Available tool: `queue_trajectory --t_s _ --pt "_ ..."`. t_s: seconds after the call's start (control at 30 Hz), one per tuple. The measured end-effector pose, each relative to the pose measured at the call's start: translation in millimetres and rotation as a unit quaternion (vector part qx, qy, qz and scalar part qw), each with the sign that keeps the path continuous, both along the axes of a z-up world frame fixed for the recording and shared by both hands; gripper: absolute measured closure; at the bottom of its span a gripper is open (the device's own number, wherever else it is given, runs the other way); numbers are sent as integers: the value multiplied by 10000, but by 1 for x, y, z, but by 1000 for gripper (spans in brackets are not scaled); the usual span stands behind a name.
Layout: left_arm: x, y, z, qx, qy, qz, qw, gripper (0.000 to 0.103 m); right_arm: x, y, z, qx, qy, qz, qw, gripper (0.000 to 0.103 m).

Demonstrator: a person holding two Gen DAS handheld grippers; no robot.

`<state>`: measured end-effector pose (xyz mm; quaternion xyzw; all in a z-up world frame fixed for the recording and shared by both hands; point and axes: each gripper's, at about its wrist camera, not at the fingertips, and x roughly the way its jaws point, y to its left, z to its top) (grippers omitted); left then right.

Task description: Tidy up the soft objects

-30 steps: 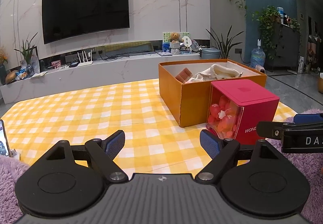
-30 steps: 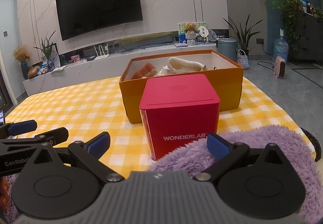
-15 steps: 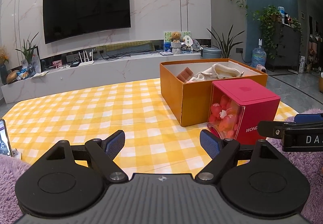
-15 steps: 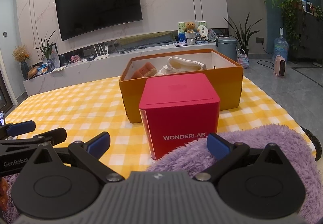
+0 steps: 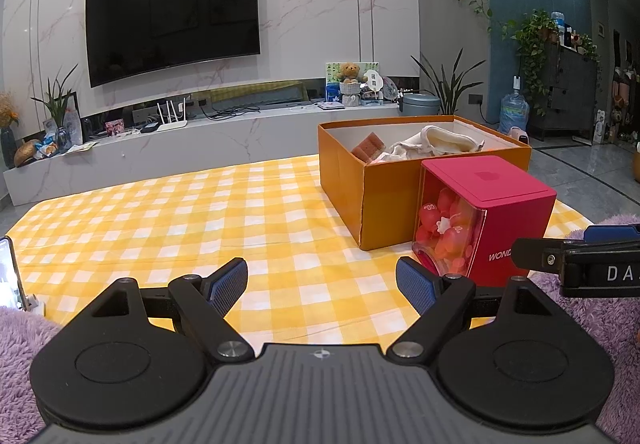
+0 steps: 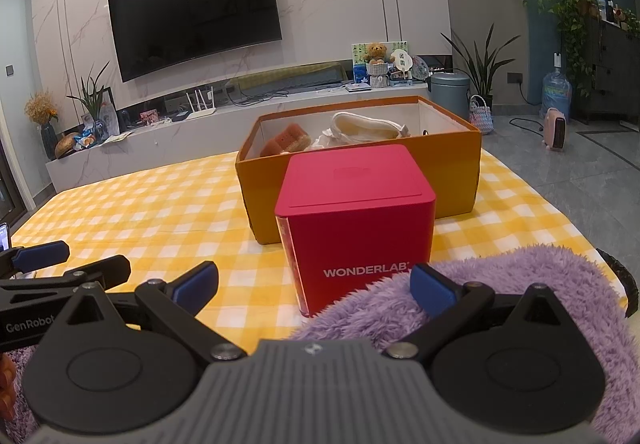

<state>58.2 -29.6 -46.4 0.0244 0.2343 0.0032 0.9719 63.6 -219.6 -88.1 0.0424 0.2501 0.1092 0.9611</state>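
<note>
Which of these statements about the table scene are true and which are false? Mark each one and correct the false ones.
1. The orange box is open on top. True.
2. The red box stands behind the orange box. False: it stands in front, nearer the grippers.
3. The left gripper is shut on a cloth. False: its jaws are open with nothing between them.
4. A sponge lies inside the orange box. True.
5. The tablecloth is yellow and white checked. True.
6. The right gripper holds the red box. False: it is open, over purple fluffy fabric.
</note>
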Motion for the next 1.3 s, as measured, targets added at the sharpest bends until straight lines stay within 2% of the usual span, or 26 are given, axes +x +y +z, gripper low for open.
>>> queue_trajectory --t_s 1.3 --pt "-1 3 2 41 -21 85 10000 5 0 1 0 6 11 -5 10000 3"
